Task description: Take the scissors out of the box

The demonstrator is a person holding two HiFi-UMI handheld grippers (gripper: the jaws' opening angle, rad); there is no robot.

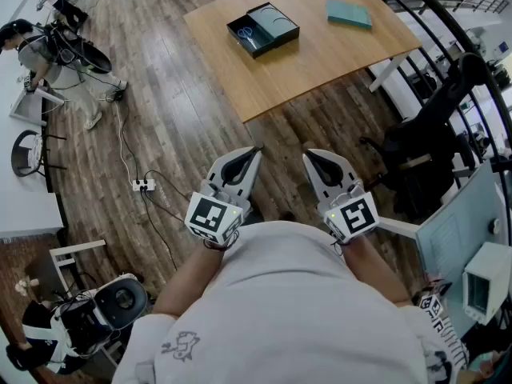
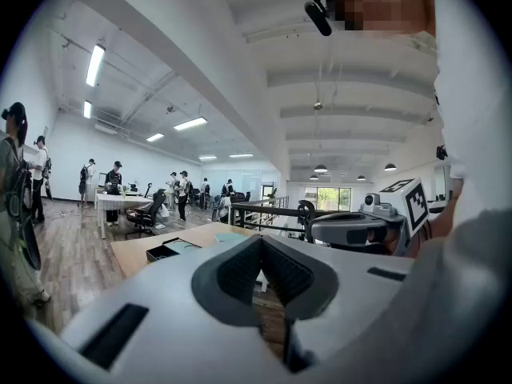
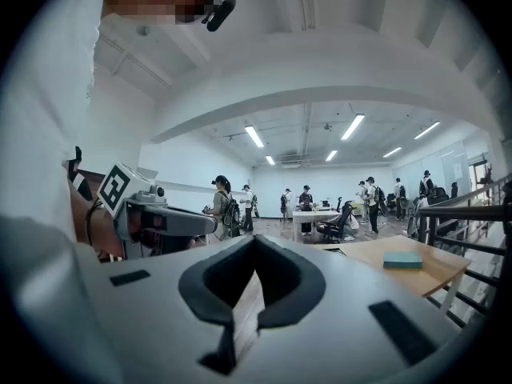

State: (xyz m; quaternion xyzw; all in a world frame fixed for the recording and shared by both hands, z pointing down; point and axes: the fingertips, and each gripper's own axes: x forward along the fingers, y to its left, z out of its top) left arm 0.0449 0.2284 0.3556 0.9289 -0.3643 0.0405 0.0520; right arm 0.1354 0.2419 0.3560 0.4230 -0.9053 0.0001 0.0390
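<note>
Head view: the person stands back from the wooden table [image 1: 328,58], well apart from it, with both grippers held close to the body over the plank floor. The left gripper [image 1: 254,152] and the right gripper [image 1: 309,157] sit side by side, a gap between them, both pointing toward the table.

Left gripper view: the jaws of the left gripper [image 2: 262,242] are together at the tips, nothing between them. Right gripper view: the right gripper [image 3: 254,242] shows the same, its jaws closed and empty.

The black box [image 1: 280,42] lies open on the table's near-left part. The scissors [image 1: 247,32], blue-handled, lie inside its left compartment, untouched. A teal flat item [image 1: 349,14] rests farther right on the table, apart from the box.

A power strip [image 1: 143,185] with cables lies on the floor to the left. Other people stand at desks in the background of both gripper views.
</note>
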